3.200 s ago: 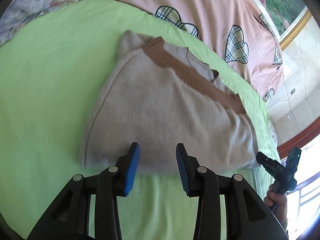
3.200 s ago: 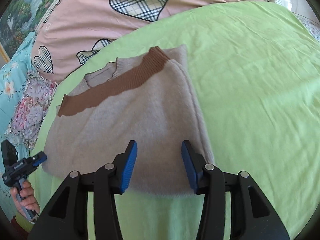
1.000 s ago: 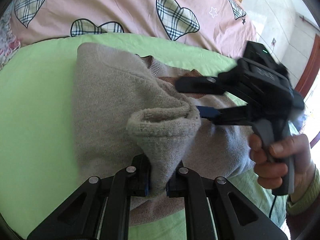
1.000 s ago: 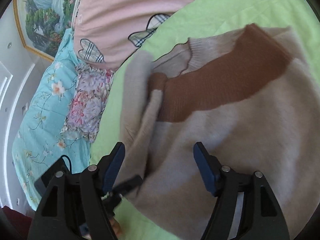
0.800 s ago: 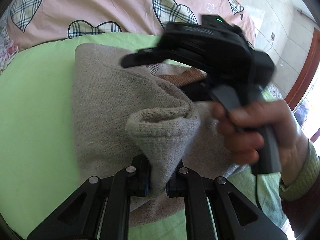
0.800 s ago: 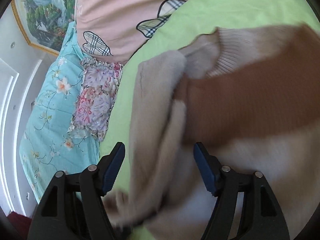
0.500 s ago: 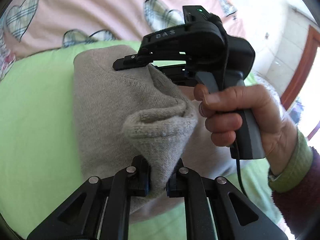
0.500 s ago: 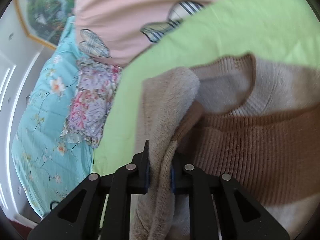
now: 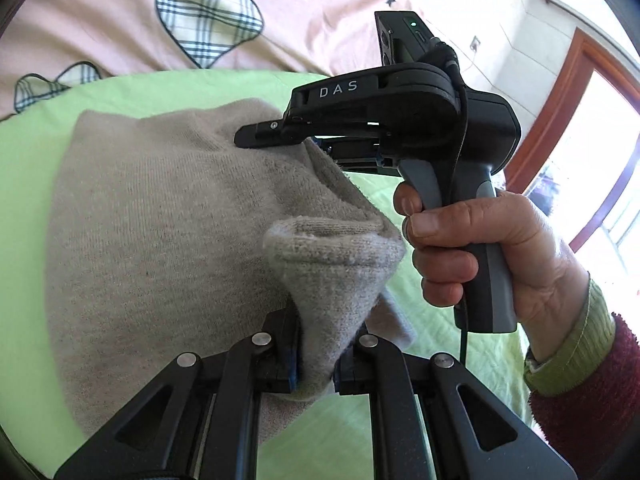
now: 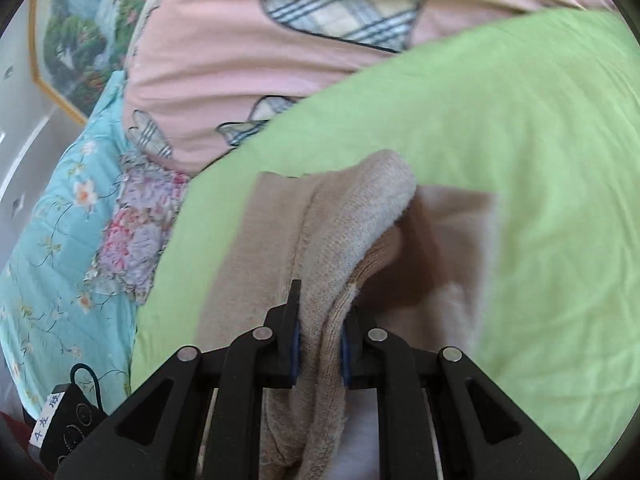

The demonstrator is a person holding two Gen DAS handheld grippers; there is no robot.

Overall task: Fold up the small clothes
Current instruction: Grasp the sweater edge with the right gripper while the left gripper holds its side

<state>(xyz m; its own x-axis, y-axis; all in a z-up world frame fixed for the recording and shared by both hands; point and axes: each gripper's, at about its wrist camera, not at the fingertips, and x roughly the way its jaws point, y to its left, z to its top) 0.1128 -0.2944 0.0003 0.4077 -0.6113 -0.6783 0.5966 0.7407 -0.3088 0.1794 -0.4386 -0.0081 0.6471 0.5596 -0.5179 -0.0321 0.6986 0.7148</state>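
A beige knit sweater (image 9: 160, 224) with a brown band lies on the green sheet (image 9: 36, 152). My left gripper (image 9: 316, 364) is shut on a bunched corner of it, lifted into a fold. My right gripper (image 10: 318, 350) is shut on another edge of the sweater (image 10: 344, 232), lifted off the sheet; the brown band (image 10: 404, 276) shows in shadow beneath. In the left wrist view the right gripper (image 9: 276, 136) sits just beyond the lifted fold, held by a hand (image 9: 480, 248).
A pink quilt with plaid hearts (image 9: 208, 32) lies beyond the green sheet (image 10: 520, 128). A teal floral cover (image 10: 68, 216) lies left. A door frame (image 9: 568, 92) stands at the right. Part of the left gripper's body (image 10: 68, 420) shows low left.
My right gripper has closed on the sweater's edge. Both grippers have carried the held edge across, folding it over the brown band.
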